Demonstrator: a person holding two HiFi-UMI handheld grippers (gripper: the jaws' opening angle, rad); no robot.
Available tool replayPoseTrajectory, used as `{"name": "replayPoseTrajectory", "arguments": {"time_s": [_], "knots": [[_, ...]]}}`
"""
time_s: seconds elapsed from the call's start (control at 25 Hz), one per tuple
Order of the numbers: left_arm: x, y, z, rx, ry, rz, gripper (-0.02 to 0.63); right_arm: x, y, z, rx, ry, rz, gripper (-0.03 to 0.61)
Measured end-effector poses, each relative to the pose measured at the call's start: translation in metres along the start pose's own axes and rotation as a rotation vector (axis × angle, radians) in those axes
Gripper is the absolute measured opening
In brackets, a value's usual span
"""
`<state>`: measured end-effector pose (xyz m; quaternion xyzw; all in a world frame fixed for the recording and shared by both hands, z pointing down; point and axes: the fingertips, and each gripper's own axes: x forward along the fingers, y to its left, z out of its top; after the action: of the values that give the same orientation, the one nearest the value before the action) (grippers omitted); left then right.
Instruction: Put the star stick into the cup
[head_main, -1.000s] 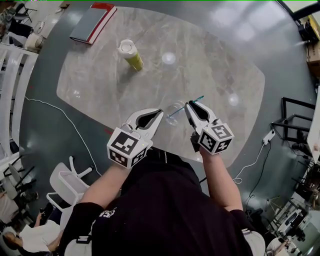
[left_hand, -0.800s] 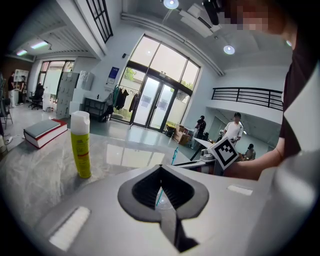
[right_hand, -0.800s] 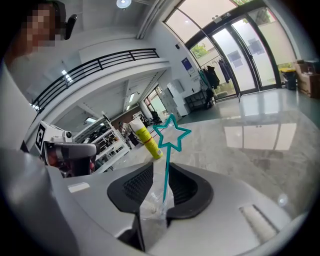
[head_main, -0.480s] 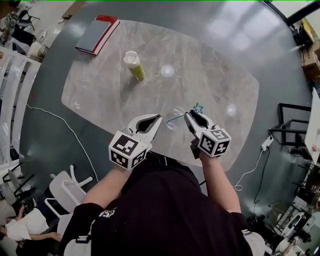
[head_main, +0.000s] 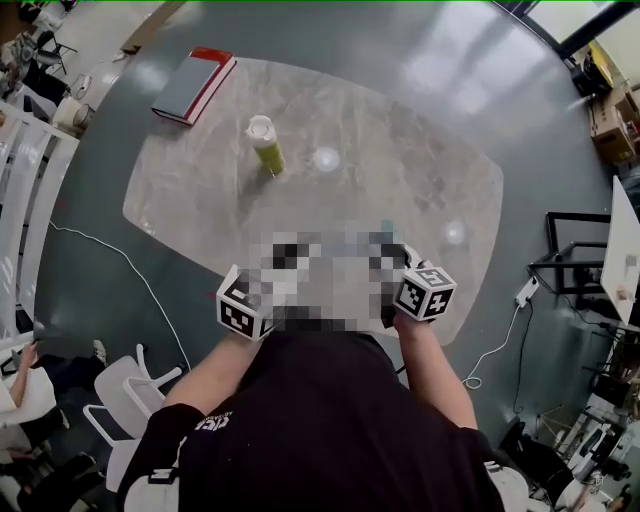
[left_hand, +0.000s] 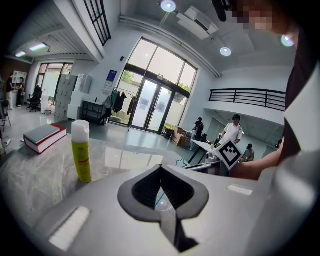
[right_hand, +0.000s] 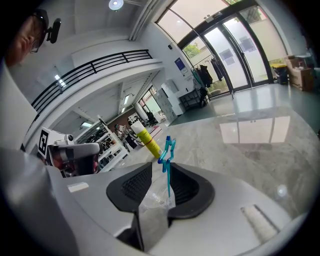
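Note:
In the right gripper view the clear plastic cup (right_hand: 155, 192) sits on the marble table (right_hand: 260, 145). The teal star stick (right_hand: 167, 155) stands in the cup and rises between the parted jaws of my right gripper (right_hand: 162, 166); the pads do not press on it. In the left gripper view my left gripper (left_hand: 160, 169) has its tips together above the cup (left_hand: 162, 202), with nothing between them. The star (left_hand: 181, 162) pokes up just past its jaw. In the head view a mosaic patch hides both jaws and the cup. Only the marker cubes (head_main: 240, 310) (head_main: 425, 292) show.
A yellow spray bottle (head_main: 265, 143) stands upright toward the far left of the table (head_main: 420, 160), with a red-edged book (head_main: 195, 85) at the far corner. White chairs (head_main: 130, 385) and a floor cable lie to the left. People stand in the hall behind.
A second ago the right jaws held the stick over the cup. Half a second ago they had parted and the stick leaned in the cup. Both grippers have since drawn back slightly.

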<state>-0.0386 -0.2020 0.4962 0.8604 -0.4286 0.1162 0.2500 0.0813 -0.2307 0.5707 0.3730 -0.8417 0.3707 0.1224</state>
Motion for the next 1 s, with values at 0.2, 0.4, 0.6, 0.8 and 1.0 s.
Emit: {"name": "replayPoseTrajectory", "arguments": {"time_s": [0.2, 0.4, 0.6, 0.8, 1.0], "knots": [[-0.001, 0.000, 0.006, 0.000, -0.010, 0.007, 0.003, -0.012, -0.003, -0.001, 0.017, -0.007, -0.008, 0.129], [0.000, -0.001, 0.011, 0.003, -0.014, 0.010, 0.003, -0.013, -0.002, 0.001, 0.015, -0.005, 0.012, 0.170], [0.003, 0.000, 0.011, -0.002, -0.012, 0.011, 0.003, -0.009, 0.001, -0.002, 0.027, 0.013, 0.041, 0.207], [0.003, -0.004, 0.010, -0.006, -0.011, 0.011, 0.003, -0.011, 0.001, -0.013, 0.080, 0.045, 0.063, 0.229], [0.004, -0.007, 0.014, 0.000, -0.020, 0.014, 0.003, -0.017, -0.002, -0.017, 0.110, 0.041, 0.069, 0.230]]}}
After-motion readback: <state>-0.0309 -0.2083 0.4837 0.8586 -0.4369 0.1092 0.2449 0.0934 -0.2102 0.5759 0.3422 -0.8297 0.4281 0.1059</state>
